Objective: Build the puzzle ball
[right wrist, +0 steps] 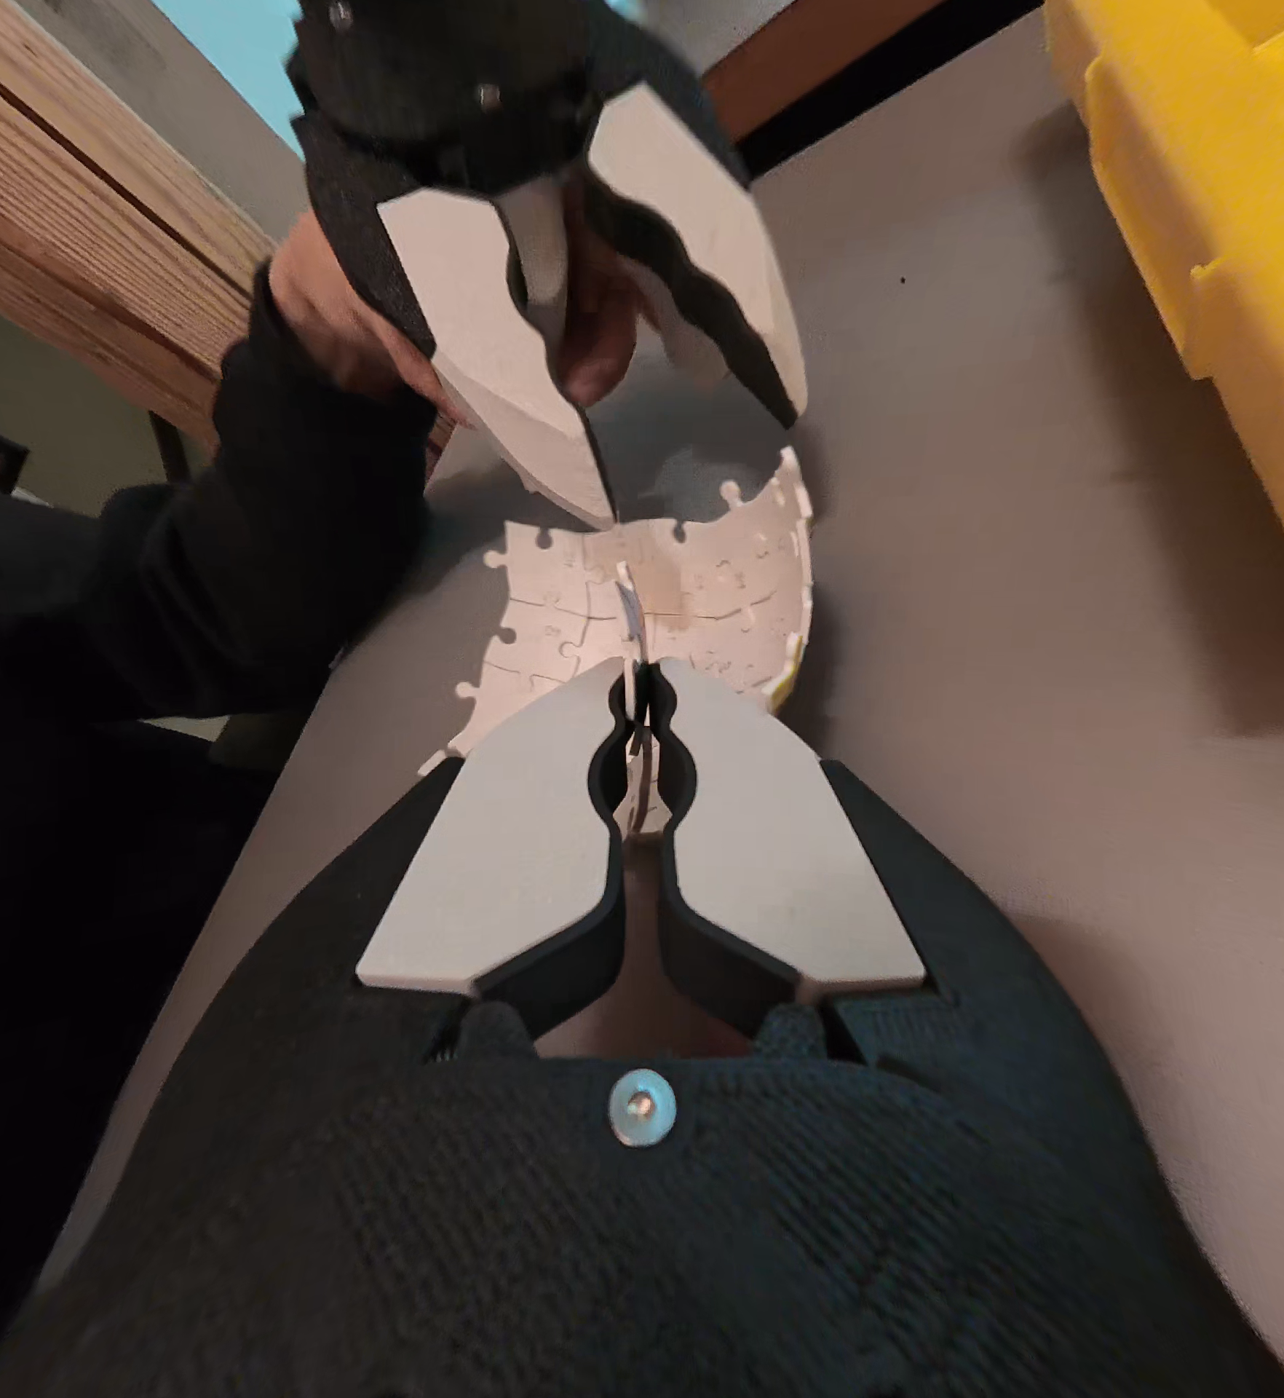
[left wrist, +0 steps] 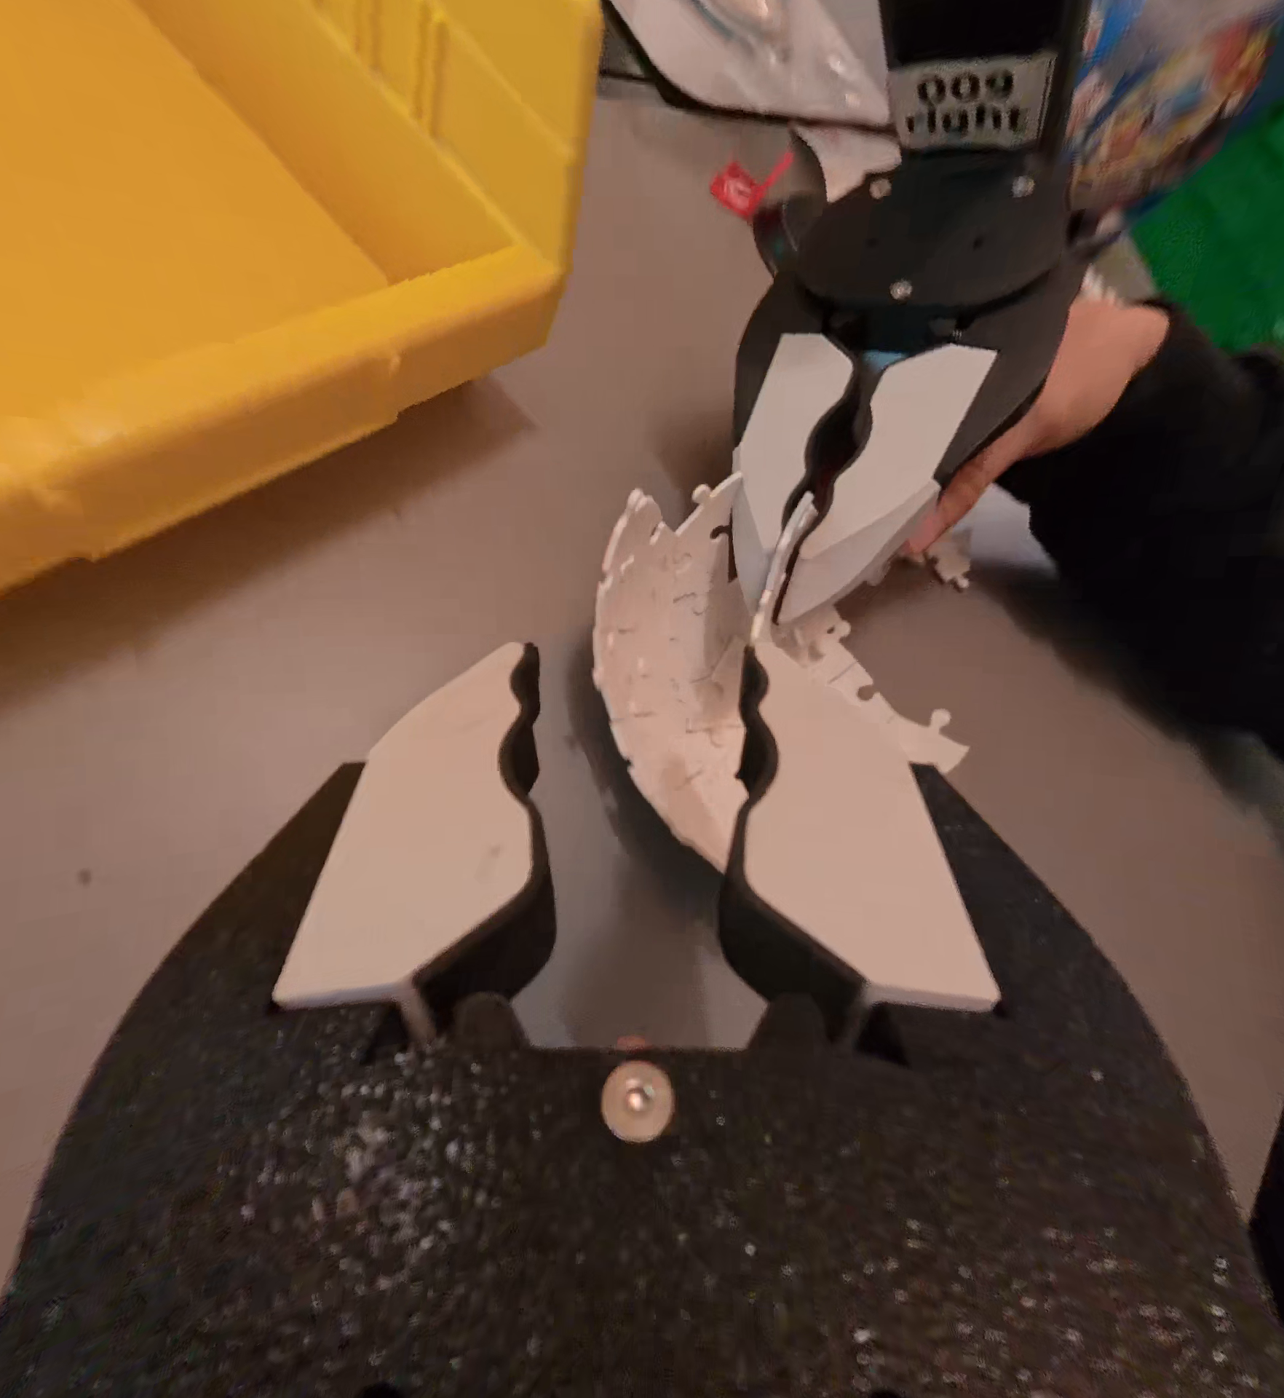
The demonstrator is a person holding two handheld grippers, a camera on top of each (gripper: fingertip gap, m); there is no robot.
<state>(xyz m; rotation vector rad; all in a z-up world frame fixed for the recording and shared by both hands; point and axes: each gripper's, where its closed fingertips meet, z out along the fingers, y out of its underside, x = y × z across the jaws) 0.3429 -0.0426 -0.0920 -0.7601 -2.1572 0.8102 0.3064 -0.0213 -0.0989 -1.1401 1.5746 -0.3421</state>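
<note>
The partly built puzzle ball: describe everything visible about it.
The partly built puzzle ball is a curved white shell of interlocked jigsaw pieces, seemingly thin plastic or card, with knobbed open edges and a hint of yellow at one rim. Its hollow side faces up on the grey table, near a yellow bin. The right tongs are shut on a thin piece standing on edge over it; the left tongs are open, one finger at its rim.

**Dim, warm light with soft focus and bent edges**

Both views are dim and yellowish. Soft shadows fall on the grey table [left wrist: 261, 719] beneath the left gripper [left wrist: 639, 673] and around the puzzle shell [right wrist: 707, 598]. Motion blur smears the right gripper [left wrist: 767, 598] ahead. Wide-angle distortion curves the yellow bin [left wrist: 230, 250] at the frame edges.
</note>
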